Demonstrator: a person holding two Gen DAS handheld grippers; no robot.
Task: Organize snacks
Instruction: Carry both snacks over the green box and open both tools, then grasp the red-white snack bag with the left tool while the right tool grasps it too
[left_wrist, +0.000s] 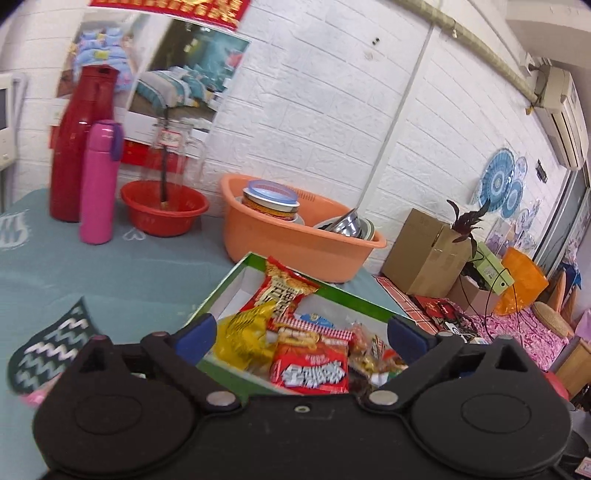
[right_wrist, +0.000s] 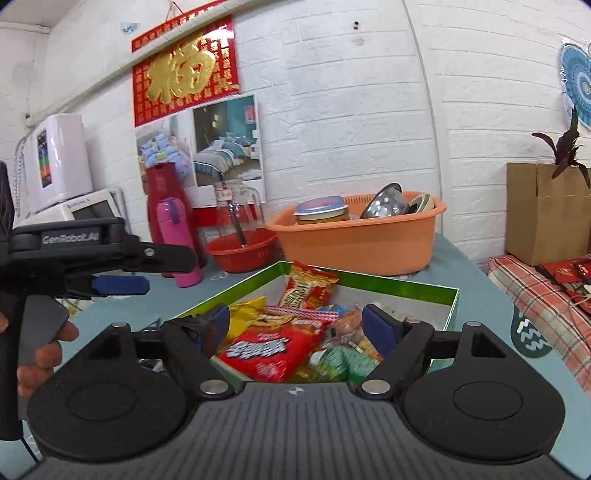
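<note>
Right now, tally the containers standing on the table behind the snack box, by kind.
Flasks: 2, a red flask and a pink flask
Plastic basins: 2, a red basin and an orange basin
Glass jars: 1, a glass jar standing in the red one
Total: 5

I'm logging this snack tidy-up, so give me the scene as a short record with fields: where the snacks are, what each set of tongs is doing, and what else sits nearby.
snacks: mixed packets piled in the green box, including a red packet and a yellow packet
left tongs: open, empty, above the box
right tongs: open, empty, above the box
behind the box: orange basin holding dishes, red bowl, pink flask, red thermos
surface: teal tablecloth
</note>
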